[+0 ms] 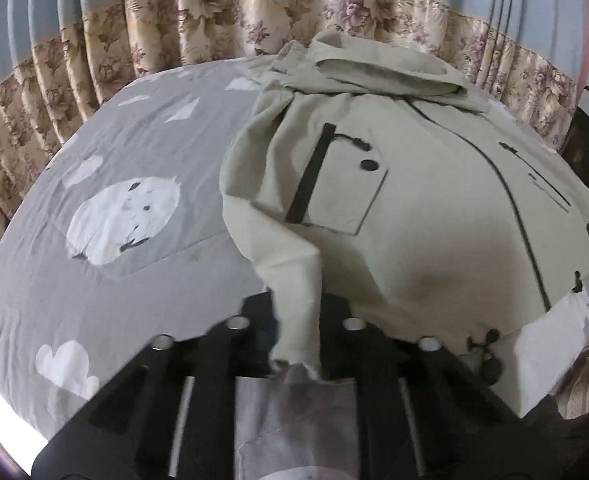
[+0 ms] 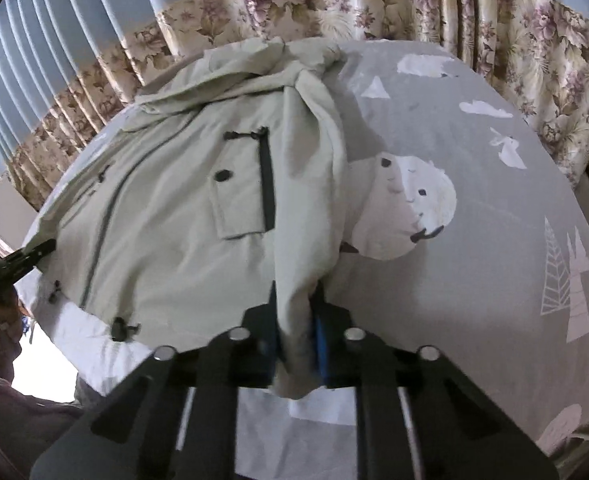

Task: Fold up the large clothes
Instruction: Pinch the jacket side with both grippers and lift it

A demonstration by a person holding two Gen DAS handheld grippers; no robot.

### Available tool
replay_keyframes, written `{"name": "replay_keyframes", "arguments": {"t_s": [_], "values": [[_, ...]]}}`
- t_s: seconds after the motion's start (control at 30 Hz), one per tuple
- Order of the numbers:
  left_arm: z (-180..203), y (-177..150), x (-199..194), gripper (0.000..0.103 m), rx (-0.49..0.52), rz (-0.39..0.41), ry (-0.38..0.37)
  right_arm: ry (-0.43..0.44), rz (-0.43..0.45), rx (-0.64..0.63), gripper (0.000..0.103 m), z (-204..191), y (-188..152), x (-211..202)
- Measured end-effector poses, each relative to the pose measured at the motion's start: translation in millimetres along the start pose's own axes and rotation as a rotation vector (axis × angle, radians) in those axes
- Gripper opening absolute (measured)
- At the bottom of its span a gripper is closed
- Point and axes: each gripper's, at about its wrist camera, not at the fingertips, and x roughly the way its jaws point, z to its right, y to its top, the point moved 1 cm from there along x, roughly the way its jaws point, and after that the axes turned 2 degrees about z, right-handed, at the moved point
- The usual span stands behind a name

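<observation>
both grippers, left gripper (image 1: 296,332) and right gripper (image 2: 294,320), pinch the jacket (image 1: 394,208) sleeves.

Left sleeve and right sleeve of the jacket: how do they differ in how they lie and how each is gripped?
The left sleeve runs down over grey bedsheet beside the jacket; the right sleeve drapes along the jacket's edge, partly over a white bear print. The left gripper pinches a flat cuff; the right gripper squeezes a bunched one. Both are shut on cloth.
</observation>
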Motion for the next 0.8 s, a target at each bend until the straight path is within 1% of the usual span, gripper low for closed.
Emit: {"name": "replay_keyframes", "arguments": {"t_s": [0.03, 0.1, 0.2, 0.23, 0.3, 0.33, 0.37, 0.43, 0.47, 0.53, 0.57, 0.63, 0.67, 0.7, 0.73, 0.8], "values": [[1, 1, -3, 0.006, 0.011, 0.006, -0.001, 0.009, 0.006, 0.004, 0.008, 0, 0, -2], [0, 4, -14, 0.006, 0.017, 0.020, -0.007, 0.056, 0.031, 0.034, 0.007, 3, 3, -9], [-2, 19, -43, 0.006, 0.006, 0.063, -0.024, 0.120, 0.073, 0.076, 0.007, 5, 11, -23], [-2, 23, -47, 0.006, 0.006, 0.071, -0.026, 0.136, 0.090, 0.086, 0.007, 4, 16, -28], [-6, 42, -55, 0.006, -0.022, 0.092, -0.041, 0.163, 0.124, 0.094, 0.007, 3, 33, -36], [-6, 53, -54, 0.006, -0.014, 0.110, -0.038, 0.169, 0.142, 0.086, 0.007, 2, 43, -39], [-8, 63, -52, 0.006, -0.008, 0.122, -0.031, 0.175, 0.163, 0.074, 0.007, 2, 60, -40], [-16, 90, -39, 0.006, -0.032, 0.130, -0.050, 0.175, 0.188, 0.066, 0.007, 3, 83, -38], [-19, 102, -32, 0.007, -0.037, 0.135, -0.053, 0.168, 0.202, 0.053, 0.007, 4, 100, -35], [-27, 135, -14, 0.007, -0.039, 0.148, -0.045, 0.169, 0.229, 0.038, 0.007, 4, 136, -26], [-30, 148, -8, 0.008, -0.038, 0.157, -0.040, 0.167, 0.235, 0.027, 0.007, 4, 149, -22], [-33, 189, 14, 0.008, -0.029, 0.168, -0.034, 0.154, 0.248, 0.004, 0.007, 5, 189, -4], [-33, 204, 21, 0.008, -0.033, 0.174, -0.033, 0.152, 0.248, 0.002, 0.007, 5, 204, 3], [-34, 227, 34, 0.008, -0.029, 0.183, -0.023, 0.149, 0.248, 0.001, 0.007, 7, 225, 13], [-35, 247, 45, 0.008, -0.028, 0.185, -0.013, 0.149, 0.250, 0.009, 0.007, 9, 239, 20], [-37, 281, 67, 0.008, -0.036, 0.188, 0.007, 0.155, 0.248, 0.041, 0.007, 14, 278, 41]]}}
